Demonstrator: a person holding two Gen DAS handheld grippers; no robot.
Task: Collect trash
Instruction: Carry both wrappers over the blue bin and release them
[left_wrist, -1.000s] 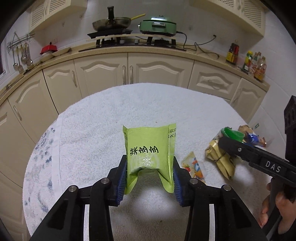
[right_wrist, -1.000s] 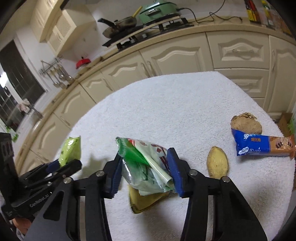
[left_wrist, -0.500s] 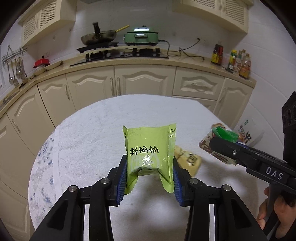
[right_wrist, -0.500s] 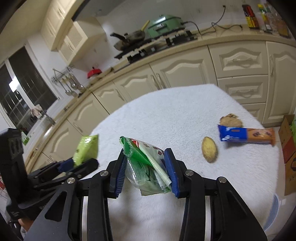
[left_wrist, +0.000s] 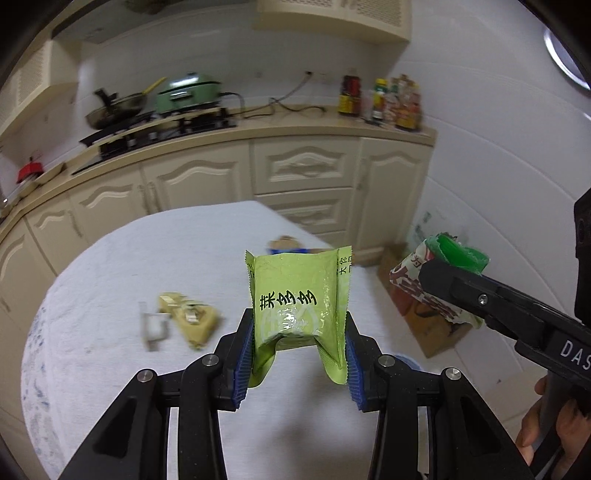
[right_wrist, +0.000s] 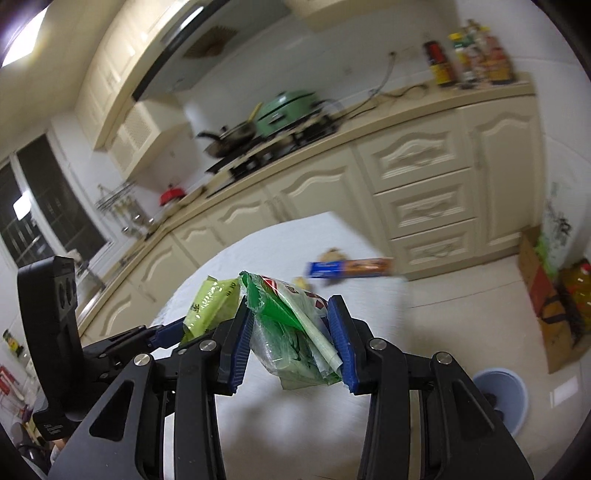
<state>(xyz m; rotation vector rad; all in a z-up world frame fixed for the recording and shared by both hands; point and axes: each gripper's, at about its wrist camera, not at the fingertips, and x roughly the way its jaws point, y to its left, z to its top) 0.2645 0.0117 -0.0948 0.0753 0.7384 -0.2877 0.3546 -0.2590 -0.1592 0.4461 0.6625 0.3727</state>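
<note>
the left gripper clamps a lime packet, the right gripper grips a green wrapper; both hang above the table, probably headed for the blue bin.

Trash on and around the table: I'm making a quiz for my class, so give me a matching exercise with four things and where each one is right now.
Things:
1. lime-green packet
2. clear green bag
3. blue wrapper
4. blue bin

Places:
A. on the floor beside the table
B. lying on the white table, far side
C. clamped in the right gripper
D. clamped in the left gripper

Pairs: 1-D, 2-C, 3-B, 4-A
</note>
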